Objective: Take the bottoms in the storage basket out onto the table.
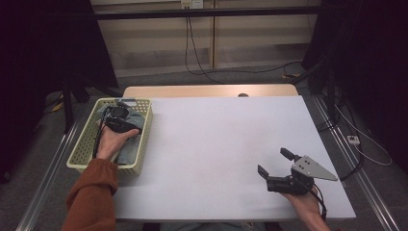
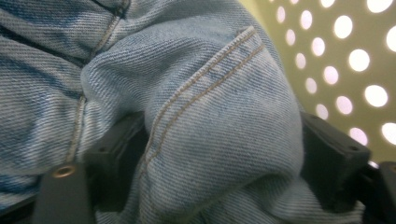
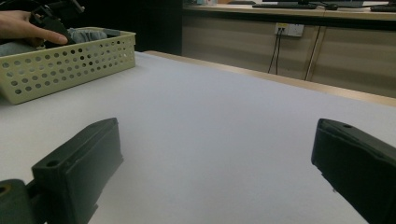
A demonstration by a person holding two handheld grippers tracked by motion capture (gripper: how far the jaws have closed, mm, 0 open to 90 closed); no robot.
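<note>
A pale yellow perforated basket (image 1: 84,149) stands at the table's left edge with a blue denim garment (image 1: 130,149) in it. My left gripper (image 1: 118,120) reaches down into the basket. In the left gripper view a stitched fold of the denim (image 2: 210,93) fills the gap between the jaws of the left gripper (image 2: 219,135), and both pads lie against the cloth. The basket wall (image 2: 345,56) shows behind it. My right gripper (image 1: 274,162) rests low over the white tabletop at the near right, its jaws wide apart with nothing between them (image 3: 215,154).
The white table surface (image 1: 216,144) stretches between the basket and my right gripper, with a wooden strip along its far edge. In the right gripper view the basket (image 3: 65,65) stands at the far left. Black stands and cables flank the table.
</note>
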